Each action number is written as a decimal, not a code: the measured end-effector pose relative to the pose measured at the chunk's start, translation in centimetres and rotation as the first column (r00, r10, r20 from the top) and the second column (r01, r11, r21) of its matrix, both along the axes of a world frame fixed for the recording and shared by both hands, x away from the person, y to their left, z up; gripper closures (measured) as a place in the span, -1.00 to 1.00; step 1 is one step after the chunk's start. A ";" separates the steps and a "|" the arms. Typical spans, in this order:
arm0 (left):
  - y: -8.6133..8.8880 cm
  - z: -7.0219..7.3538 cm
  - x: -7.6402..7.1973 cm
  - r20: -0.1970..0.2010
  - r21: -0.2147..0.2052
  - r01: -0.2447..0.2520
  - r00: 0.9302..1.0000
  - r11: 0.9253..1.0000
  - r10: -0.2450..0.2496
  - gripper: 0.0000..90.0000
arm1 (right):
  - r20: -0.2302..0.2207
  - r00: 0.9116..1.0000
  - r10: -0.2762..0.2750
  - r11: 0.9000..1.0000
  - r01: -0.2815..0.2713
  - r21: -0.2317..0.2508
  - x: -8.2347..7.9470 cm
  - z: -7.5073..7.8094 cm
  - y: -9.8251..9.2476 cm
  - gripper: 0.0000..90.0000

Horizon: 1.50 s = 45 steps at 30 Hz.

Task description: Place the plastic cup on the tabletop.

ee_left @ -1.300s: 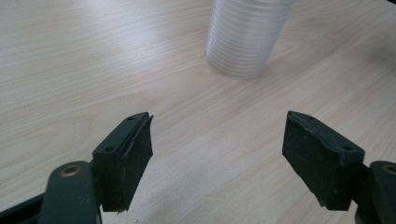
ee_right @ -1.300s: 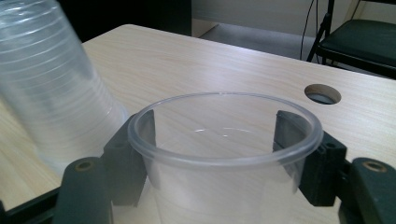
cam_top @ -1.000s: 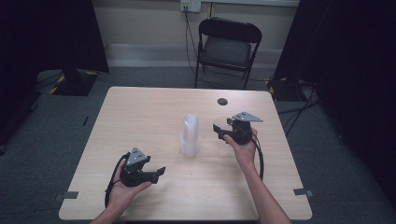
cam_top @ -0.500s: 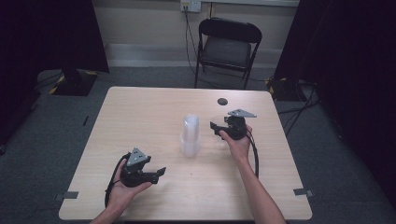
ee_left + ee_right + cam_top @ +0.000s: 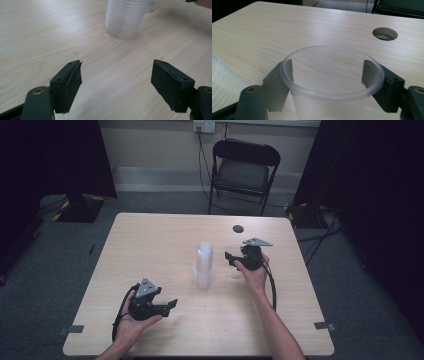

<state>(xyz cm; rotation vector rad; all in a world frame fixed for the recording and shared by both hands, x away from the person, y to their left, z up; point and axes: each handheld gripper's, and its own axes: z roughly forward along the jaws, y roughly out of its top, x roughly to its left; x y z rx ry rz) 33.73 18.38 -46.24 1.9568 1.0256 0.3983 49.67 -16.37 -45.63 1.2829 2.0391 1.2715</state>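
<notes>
A tall stack of clear plastic cups point(image 5: 204, 265) stands upright at the middle of the wooden table point(image 5: 150, 245). To its right, my right gripper point(image 5: 231, 260) has its jaws against both sides of a single clear cup point(image 5: 332, 96), which sits upright between them close to the table top. The stack's ribbed edge point(image 5: 224, 82) lies at the left of the right gripper view. My left gripper point(image 5: 172, 306) rests near the front left, open wide with nothing between its jaws. In the left gripper view point(image 5: 116, 85) it faces the stack point(image 5: 125, 17), well short of it.
A round hole point(image 5: 238, 228) is cut in the table behind the right gripper, seen as the hole point(image 5: 385, 33) beyond the cup. A black folding chair point(image 5: 244, 167) stands past the far edge. Bare wood spreads across the left half of the table.
My right gripper has shifted slightly left, toward the stack, with the single cup between its jaws. The left gripper and the stack have not moved.
</notes>
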 end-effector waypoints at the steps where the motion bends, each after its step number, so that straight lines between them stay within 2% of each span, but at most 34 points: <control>1: 0.0 0.0 0.0 0.000 0.001 0.000 1.000 1.000 0.000 -0.46 | -0.001 1.000 0.005 1.000 -0.005 -0.011 -0.1 0.0 0.0 -0.46; 5: 0.0 0.0 0.0 0.003 0.002 0.003 1.000 1.000 -0.003 -0.46 | 0.001 1.000 0.015 0.999 -0.015 -0.031 -0.7 -0.2 -0.2 -0.45; 19: 0.1 -0.1 0.2 -0.013 -0.003 -0.006 1.000 1.000 0.006 -0.46 | -0.022 0.999 0.038 0.999 -0.039 -0.023 -1.6 -0.6 -0.7 -0.45; 30: 0.2 -0.2 0.3 -0.024 -0.001 -0.011 1.000 1.000 0.011 -0.47 | -0.060 0.996 0.069 0.997 -0.070 -0.021 -2.0 -1.1 -0.6 -0.57; 40: 0.2 -0.2 0.3 -0.027 -0.008 -0.007 1.000 1.000 0.007 -0.48 | -0.082 0.994 0.067 0.997 -0.069 -0.019 -2.5 -1.3 -1.0 -0.63; 45: 0.6 0.1 0.5 -0.027 -0.016 -0.011 1.000 1.000 0.011 -0.49 | -0.068 0.996 0.053 0.998 -0.055 -0.028 -3.0 -0.9 -1.4 -0.64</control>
